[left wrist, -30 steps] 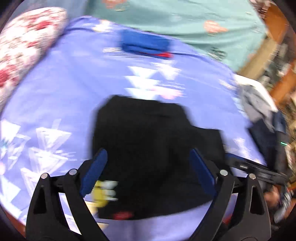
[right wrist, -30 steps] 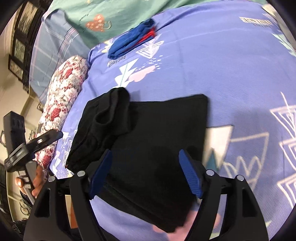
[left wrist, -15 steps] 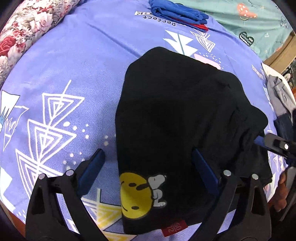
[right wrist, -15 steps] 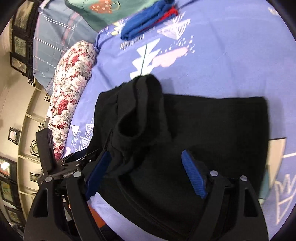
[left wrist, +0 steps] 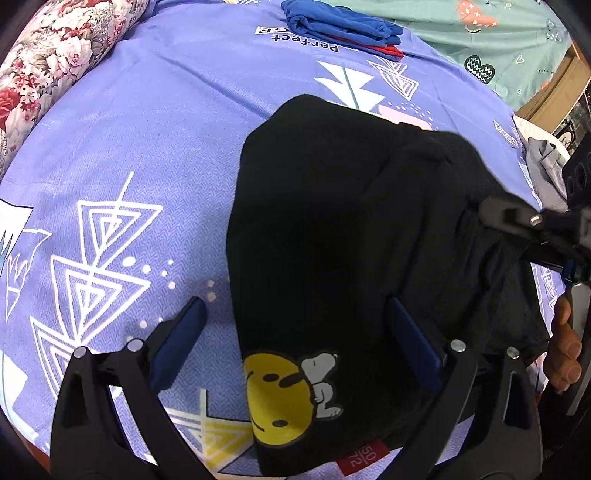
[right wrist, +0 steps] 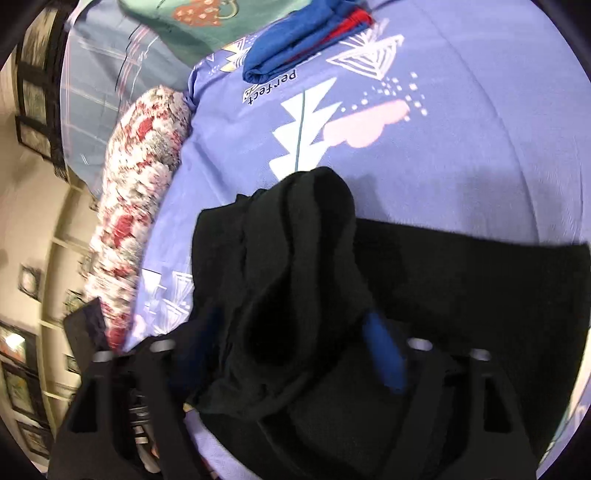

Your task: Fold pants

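Black pants (left wrist: 332, 236) bury the right gripper (right wrist: 288, 354), grip unclear; left gripper (left wrist: 295, 343) fingers gape apart.

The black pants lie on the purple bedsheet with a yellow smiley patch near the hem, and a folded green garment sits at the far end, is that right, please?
Nearly: the folded garment at the far end is blue with red beneath it, not green, as the left wrist view shows. The black pants do lie on the purple bedsheet with the yellow smiley patch.
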Tool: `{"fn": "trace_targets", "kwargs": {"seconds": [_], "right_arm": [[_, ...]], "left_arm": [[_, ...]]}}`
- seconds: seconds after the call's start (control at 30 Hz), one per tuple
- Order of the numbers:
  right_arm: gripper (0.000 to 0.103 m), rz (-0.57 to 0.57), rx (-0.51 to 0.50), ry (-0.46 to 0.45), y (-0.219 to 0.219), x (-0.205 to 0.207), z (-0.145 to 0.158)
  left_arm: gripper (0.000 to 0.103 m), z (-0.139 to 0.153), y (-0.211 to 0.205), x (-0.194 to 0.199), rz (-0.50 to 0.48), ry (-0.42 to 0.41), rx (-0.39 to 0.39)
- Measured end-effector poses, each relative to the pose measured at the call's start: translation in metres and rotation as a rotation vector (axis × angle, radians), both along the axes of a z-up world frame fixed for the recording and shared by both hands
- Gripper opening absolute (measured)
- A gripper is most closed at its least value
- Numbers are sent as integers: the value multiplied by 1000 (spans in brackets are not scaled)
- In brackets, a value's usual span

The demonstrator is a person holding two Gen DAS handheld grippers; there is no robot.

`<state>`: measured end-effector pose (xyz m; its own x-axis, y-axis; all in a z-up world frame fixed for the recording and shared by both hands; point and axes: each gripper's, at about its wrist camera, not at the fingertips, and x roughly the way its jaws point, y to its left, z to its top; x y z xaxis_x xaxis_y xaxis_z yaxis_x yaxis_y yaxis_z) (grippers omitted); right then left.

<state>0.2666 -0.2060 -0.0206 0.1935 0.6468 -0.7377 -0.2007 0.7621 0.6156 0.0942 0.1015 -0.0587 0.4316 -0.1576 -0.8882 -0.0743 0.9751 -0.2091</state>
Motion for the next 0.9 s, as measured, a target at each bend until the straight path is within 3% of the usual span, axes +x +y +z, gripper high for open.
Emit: {"fn": "trace_targets", "kwargs": {"seconds": [0.1,0.2,0.33,0.47,0.57,0.63,0.77,0.9], "right_arm": [[44,11,4,-46,2,-4,4],[39,18,10,-73,4,-6,9],[38,39,92,-101,7,-9,32],[37,53,236,-153,-4,-28,66],[37,40,281,-214,-28,-46,86],[37,10,260,-244,-47,-54,91],[37,-113,203,-219,-107,-71,76],[39,-215,90,-38,-141,-77,16]], "left_arm": [[100,-1,-2,0,-3,-9,14],[100,0,0,0,9,6,3],[100,14,13,-3,68,17,-51],[100,36,19,-14,100,-37,-18],[100,45,18,-17,110,-56,-14],[100,46,11,-16,91,-54,-13],[100,37,-11,-7,32,-33,-8],[100,19,-29,5,-7,10,-7]]}}
